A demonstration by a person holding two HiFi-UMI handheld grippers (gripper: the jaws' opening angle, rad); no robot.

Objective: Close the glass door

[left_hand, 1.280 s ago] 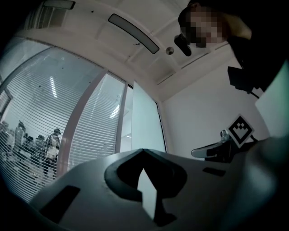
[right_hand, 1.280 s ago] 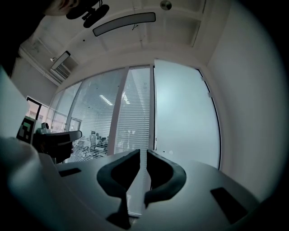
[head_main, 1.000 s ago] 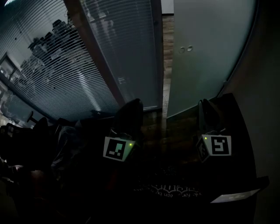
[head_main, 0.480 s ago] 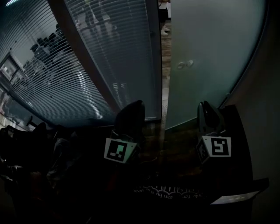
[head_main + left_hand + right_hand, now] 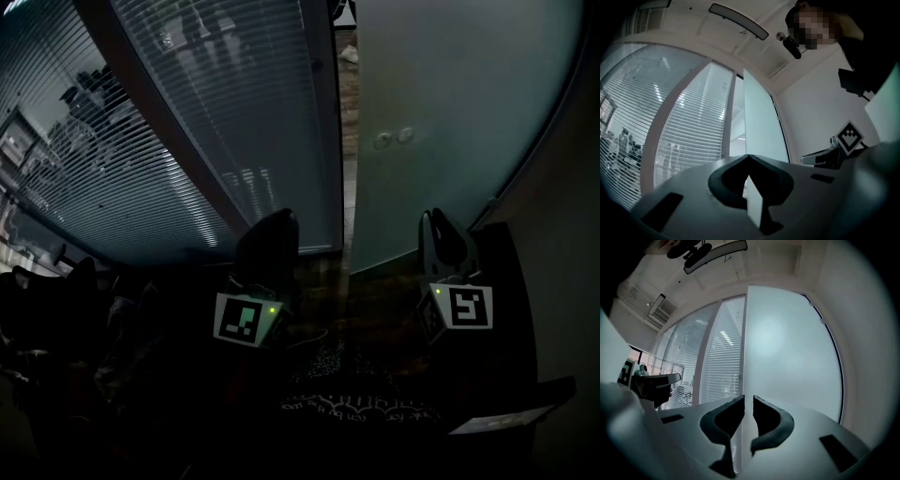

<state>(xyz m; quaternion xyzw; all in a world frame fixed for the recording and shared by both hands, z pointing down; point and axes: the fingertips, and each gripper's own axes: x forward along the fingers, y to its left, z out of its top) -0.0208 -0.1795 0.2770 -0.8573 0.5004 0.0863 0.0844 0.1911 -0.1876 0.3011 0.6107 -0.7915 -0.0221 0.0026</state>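
Now facing glass door [image 5: 450,122], ajar: L hand-held gripper [image 5: 747,157] clenched, R hand-held gripper [image 5: 748,400] slightly released, prob. empty.

The door [image 5: 450,112] stands right of the blinds [image 5: 234,122]. The left gripper [image 5: 275,223] lies before the blinds, the right gripper [image 5: 439,225] before the door.

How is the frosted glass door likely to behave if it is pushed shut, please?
The frosted glass door is one tall, flat pane, so it would probably swing as one stiff piece rather than flex. At that size it is likely heavy and slow to start. Its smooth face may let whatever pushes it slip.
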